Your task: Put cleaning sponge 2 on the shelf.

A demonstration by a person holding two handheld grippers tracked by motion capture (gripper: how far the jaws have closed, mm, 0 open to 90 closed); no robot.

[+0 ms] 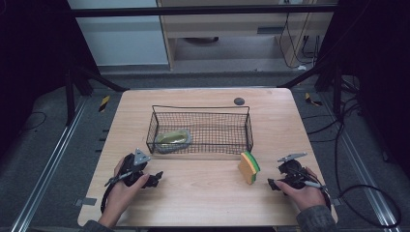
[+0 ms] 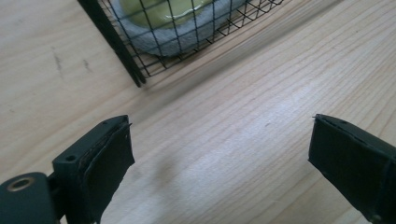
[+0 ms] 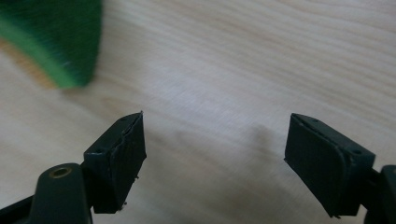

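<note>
A black wire basket point(image 1: 200, 107) stands at the middle of the wooden table point(image 1: 203, 203). In its left end lies a grey pad with a yellow-green top point(image 1: 172, 140). In the left gripper view, that pad point(image 2: 182, 28) shows behind the basket's corner point(image 2: 135, 70). A yellow sponge with a green face point(image 1: 249, 166) stands on edge in front of the basket's right end. My left gripper point(image 1: 154, 180) is low over bare wood in front of the basket, open point(image 2: 219, 135) with nothing between the jaws. My right gripper point(image 1: 271, 184) sits just right of the sponge, open point(image 3: 217, 135), with the green sponge point(image 3: 56, 37) blurred at upper left.
A small dark round disc point(image 1: 239, 101) lies near the table's far edge. Black frame struts stand at the back corners. Cables point(image 1: 367, 203) trail over the grey floor to the right of the table.
</note>
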